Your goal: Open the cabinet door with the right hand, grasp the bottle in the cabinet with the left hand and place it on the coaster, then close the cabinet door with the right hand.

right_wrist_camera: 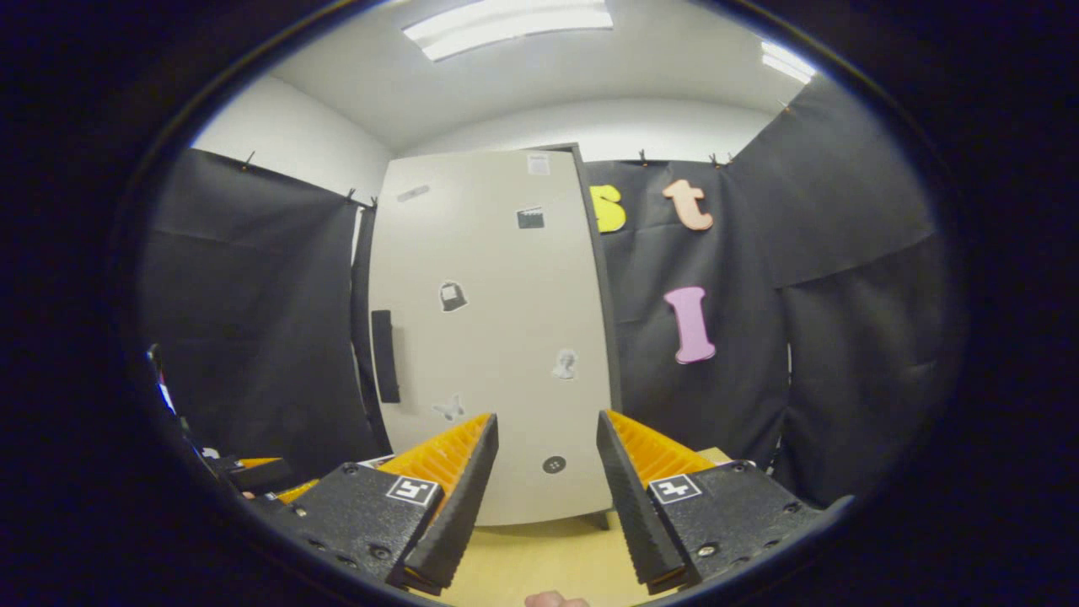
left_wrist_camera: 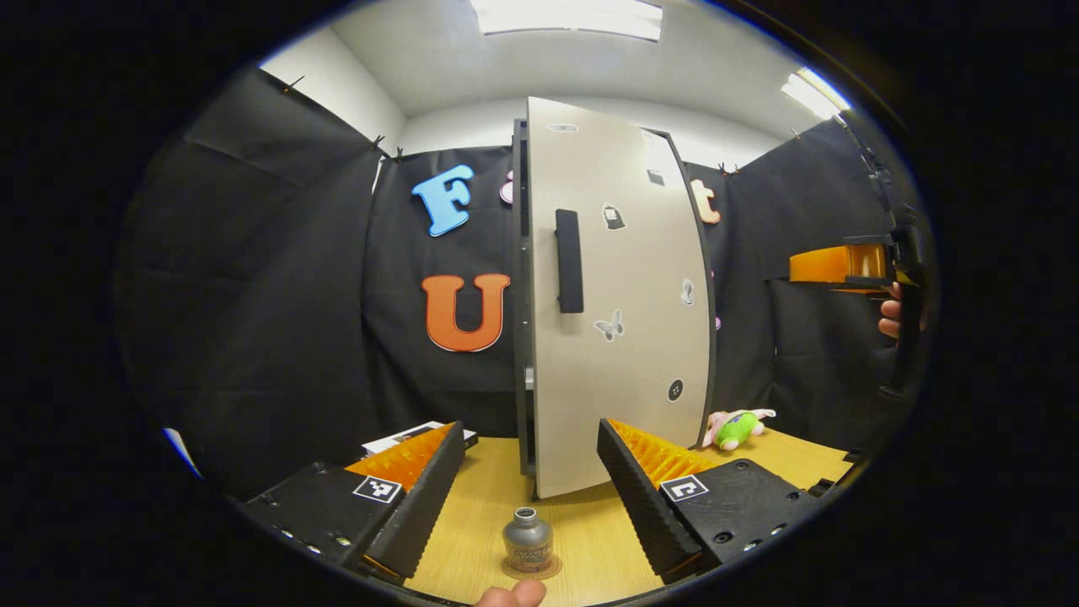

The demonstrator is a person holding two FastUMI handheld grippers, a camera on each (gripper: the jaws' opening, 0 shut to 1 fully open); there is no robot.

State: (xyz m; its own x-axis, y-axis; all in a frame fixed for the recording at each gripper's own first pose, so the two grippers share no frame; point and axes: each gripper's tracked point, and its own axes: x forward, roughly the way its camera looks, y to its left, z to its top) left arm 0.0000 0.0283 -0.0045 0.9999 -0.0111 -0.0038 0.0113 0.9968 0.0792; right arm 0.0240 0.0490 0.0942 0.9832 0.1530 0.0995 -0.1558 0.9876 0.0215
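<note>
1. Bottle (left_wrist_camera: 528, 541) stands upright on the coaster (left_wrist_camera: 534, 570), on the table (left_wrist_camera: 582, 531) just in front of the door's lower edge; its long axis is vertical and its cap end is up. I judge the placing step done

2. My left gripper (left_wrist_camera: 531, 472): fingers wide apart, holding nothing. The bottle sits below and between them, touching neither

3. My right gripper (right_wrist_camera: 547, 472): fingers apart, empty, pointing at the door (right_wrist_camera: 493, 337) from near its face

4. Door stands ajar, at an angle to the cabinet (left_wrist_camera: 521, 295), whose dark edge shows just left of the door in the left gripper view. The handle (right_wrist_camera: 385, 357) is a dark vertical bar near the door's free edge

5. Key relation: from my right gripper the handle lies up and to the left, well off the gap between my fingers. The right hand is the nearer one to the door face, so closing it falls to the right

6. Risk, as a guess: the bottle sits close to the door's lower edge

7. Writing: small stickers on the door and the bottle's label band are too small to read; no brand legible
</note>
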